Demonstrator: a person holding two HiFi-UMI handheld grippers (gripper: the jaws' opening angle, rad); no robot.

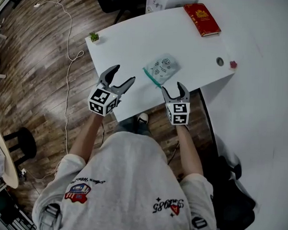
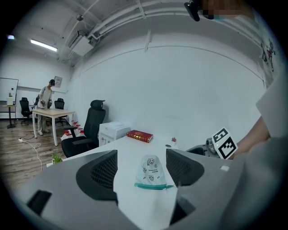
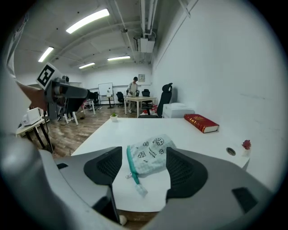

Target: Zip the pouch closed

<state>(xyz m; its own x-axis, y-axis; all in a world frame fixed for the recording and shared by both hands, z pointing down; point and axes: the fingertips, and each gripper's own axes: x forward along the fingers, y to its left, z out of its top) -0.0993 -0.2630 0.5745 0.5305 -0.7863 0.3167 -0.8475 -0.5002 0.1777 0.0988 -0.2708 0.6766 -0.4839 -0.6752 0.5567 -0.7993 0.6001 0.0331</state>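
Note:
A small pale pouch (image 1: 163,67) with dark printed figures and a teal zipper edge lies flat on the white table (image 1: 138,39) near its front edge. My left gripper (image 1: 123,77) stands open to the pouch's left, over the table's front edge, nothing between its fingers. My right gripper (image 1: 175,90) is open too, just below and right of the pouch, apart from it. In the left gripper view the pouch (image 2: 150,173) lies ahead between the open jaws. In the right gripper view the pouch (image 3: 150,152) shows its teal zipper with a small pull tab near the jaws.
A red book (image 1: 202,19) lies at the table's far side, a white box (image 1: 162,0) behind it. A small green plant (image 1: 94,37) sits at the left corner, a cable grommet (image 1: 220,61) and a small red flower (image 1: 233,65) at the right. A black chair (image 1: 233,198) stands right.

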